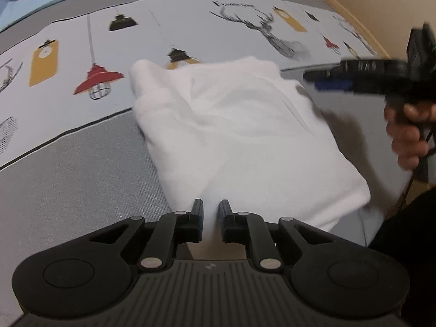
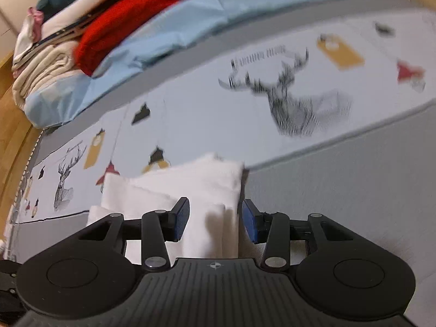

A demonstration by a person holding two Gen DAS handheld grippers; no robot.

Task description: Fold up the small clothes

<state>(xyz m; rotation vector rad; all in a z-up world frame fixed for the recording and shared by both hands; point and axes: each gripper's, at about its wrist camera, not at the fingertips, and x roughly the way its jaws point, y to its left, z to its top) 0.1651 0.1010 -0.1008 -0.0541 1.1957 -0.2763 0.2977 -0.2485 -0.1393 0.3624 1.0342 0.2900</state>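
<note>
A folded white garment [image 1: 234, 133] lies mid-frame on the printed bedsheet [image 1: 81, 54]. The left gripper [image 1: 211, 219] has its jaws nearly together, pinching the garment's near edge. The right gripper [image 2: 215, 218] has its jaws spread, cloth between them unpressed.

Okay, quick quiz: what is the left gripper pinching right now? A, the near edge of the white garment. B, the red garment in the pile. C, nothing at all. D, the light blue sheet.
A: in the left wrist view the left gripper has its narrow jaws closed on a fold of the white garment at its near edge, on the printed bedspread.
</note>
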